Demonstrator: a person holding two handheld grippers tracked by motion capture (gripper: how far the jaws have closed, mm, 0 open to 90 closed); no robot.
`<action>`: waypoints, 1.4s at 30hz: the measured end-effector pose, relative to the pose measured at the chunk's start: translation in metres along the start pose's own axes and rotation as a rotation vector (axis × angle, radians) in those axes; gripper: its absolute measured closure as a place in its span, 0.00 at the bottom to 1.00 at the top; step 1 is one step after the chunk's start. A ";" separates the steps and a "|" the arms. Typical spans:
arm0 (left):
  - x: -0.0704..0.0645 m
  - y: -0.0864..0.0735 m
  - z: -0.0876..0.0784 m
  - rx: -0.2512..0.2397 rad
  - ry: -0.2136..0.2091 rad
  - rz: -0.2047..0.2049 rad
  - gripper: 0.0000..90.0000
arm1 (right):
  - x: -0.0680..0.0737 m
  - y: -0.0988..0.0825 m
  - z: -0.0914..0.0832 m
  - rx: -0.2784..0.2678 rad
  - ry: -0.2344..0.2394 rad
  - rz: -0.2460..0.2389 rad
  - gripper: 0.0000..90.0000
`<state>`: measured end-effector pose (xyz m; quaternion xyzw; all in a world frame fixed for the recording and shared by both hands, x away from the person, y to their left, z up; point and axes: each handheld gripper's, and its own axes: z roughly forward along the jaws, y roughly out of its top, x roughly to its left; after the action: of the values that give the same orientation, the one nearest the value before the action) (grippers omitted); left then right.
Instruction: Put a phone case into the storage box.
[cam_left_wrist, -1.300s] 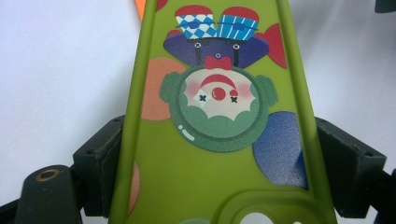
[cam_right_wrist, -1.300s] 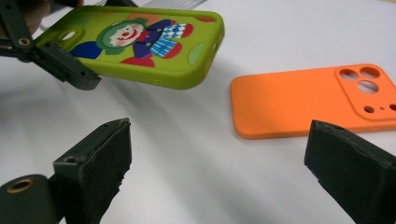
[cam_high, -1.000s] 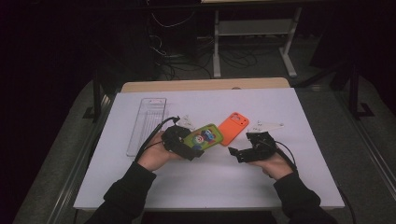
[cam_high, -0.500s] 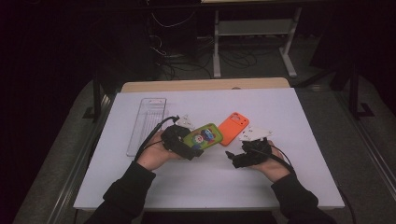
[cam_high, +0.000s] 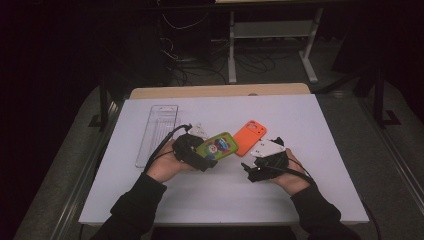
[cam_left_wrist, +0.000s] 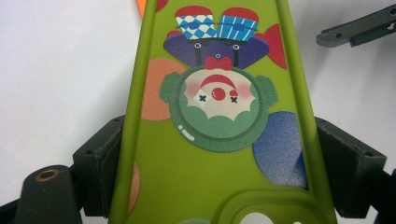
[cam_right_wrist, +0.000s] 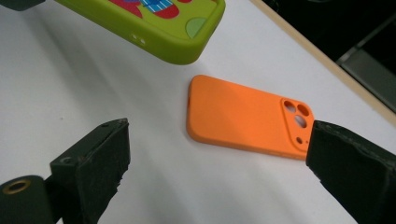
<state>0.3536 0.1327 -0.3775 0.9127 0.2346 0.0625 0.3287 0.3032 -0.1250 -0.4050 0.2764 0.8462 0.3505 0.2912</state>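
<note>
– Left side?
– My left gripper (cam_high: 212, 154) is clamped across the green phone case (cam_high: 218, 145), held above the table (cam_high: 150, 200)

– Right side?
– My right gripper (cam_high: 255, 171) gapes, holding nothing; orange phone case (cam_right_wrist: 243, 116) lies flat just beyond it

Your left gripper (cam_high: 210, 155) sits in your left hand (cam_high: 167, 165), pointing toward 2 o'clock, jaws clamped on both long edges of the green case (cam_left_wrist: 219, 116). Your right gripper (cam_high: 250, 170) rests in your right hand (cam_high: 287, 172), pointing toward 10 o'clock, jaws spread wide with nothing between them. Both forearms enter from 6 o'clock, dark sleeves to the wrists.
</note>
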 end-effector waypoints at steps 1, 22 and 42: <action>0.000 0.000 0.000 0.000 0.001 0.001 0.17 | 0.001 0.001 0.000 -0.004 -0.014 -0.022 0.06; -0.001 0.000 0.002 -0.007 0.006 0.006 0.17 | 0.016 0.001 0.002 0.001 -0.160 -0.287 0.06; 0.001 0.000 -0.001 -0.006 0.000 0.003 0.17 | 0.037 -0.001 0.008 -0.008 -0.347 -0.665 0.06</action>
<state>0.3540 0.1341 -0.3770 0.9121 0.2331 0.0634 0.3312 0.2836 -0.0974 -0.4211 0.0408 0.8262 0.1880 0.5294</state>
